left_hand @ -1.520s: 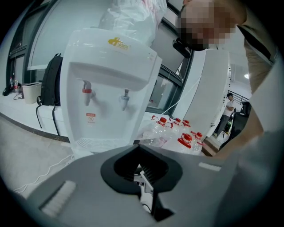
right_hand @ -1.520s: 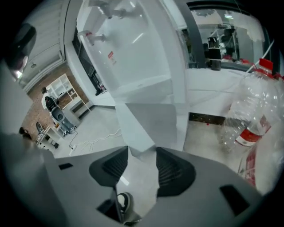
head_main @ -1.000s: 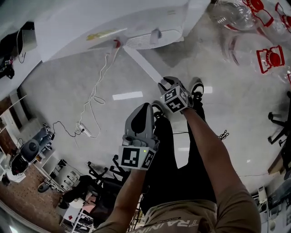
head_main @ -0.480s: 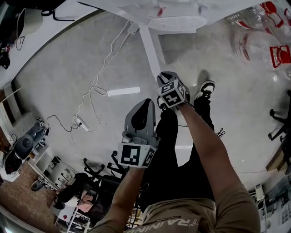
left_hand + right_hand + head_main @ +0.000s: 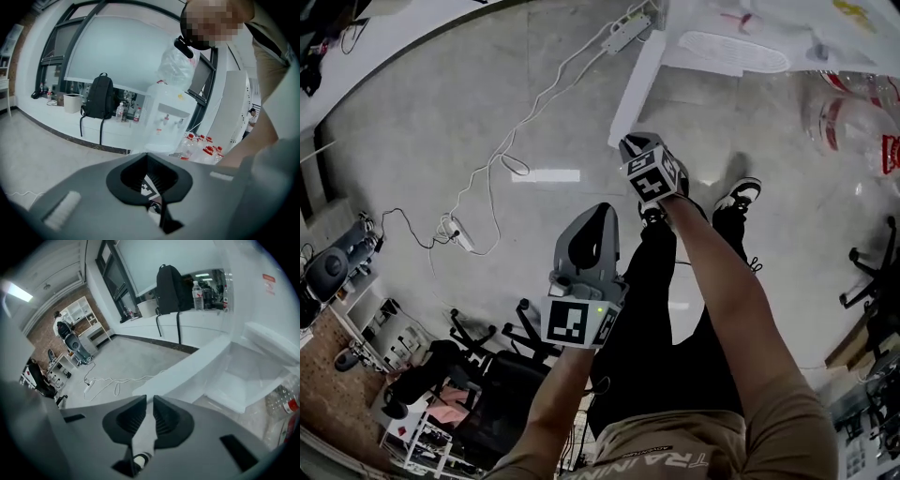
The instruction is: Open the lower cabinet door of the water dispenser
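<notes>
The white water dispenser stands at the head view's top right, and its lower cabinet door is swung open, edge-on. In the right gripper view the open door and the bare cabinet inside lie just ahead. My right gripper hangs next to the door's free end, touching nothing. Its jaws are closing to a narrow gap with nothing between them. My left gripper hangs lower, its tips together and empty. Its view looks across at the dispenser.
Sealed water bottles with red caps crowd the floor right of the dispenser. A power strip and a white cable trail over the floor to the left. Office chairs stand at the lower left. A black backpack sits on the ledge.
In the head view the dispenser and its open door have slid from the top left to the top right. Both grippers travelled along, and the right one now sits higher in the picture.
</notes>
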The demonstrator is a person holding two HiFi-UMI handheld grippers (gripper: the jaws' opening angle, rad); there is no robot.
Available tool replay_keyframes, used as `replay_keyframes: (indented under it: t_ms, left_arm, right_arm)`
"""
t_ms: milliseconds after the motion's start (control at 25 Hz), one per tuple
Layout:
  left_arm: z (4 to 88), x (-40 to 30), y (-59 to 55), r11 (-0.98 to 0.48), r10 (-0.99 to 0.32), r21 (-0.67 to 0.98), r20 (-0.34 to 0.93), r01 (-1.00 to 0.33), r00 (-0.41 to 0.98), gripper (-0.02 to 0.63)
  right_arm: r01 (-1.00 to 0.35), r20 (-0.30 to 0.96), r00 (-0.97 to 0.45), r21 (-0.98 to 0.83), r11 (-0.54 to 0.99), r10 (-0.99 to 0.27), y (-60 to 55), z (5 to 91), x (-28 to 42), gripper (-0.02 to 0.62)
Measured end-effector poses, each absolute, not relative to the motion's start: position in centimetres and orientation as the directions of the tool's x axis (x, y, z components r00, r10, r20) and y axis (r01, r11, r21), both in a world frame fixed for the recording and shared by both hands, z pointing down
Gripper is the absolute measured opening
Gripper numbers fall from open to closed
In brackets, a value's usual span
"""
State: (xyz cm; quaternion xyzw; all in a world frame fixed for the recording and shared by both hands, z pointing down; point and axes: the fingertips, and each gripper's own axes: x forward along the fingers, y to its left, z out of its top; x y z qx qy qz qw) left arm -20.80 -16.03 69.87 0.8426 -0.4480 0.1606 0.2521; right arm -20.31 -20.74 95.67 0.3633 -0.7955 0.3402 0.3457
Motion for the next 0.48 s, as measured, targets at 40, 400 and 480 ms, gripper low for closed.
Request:
replay_keyframes:
  t_ms: [40, 400, 480]
  left_arm:
    - [69.9, -21.7, -16.2, -0.457, -0.685, 0.28, 0.494, -0.844, 0.535, -0.012]
    - [70.9, -28.8, -15.6, -0.347, -0.732, 0.342, 0.483, -0.873, 0.48, -0.012]
    - [70.8, -30.1, -15.7, -0.347, -0.741, 0.33, 0.477, -0.878, 0.472, -0.011]
  right_arm:
    - [-0.809, 0.796, -0.499, -0.286, 0.514, -0.342, -21.4, 95.7, -21.1, 0.049]
    - [-0.751, 0.807, -0.49, -0.2, 0.629, -0.329, -26.3, 96.2, -26.7, 0.02]
    - [-0.739, 0.808, -0.486, -0.176, 0.651, -0.333, -27.9, 96.3, -27.5, 0.014]
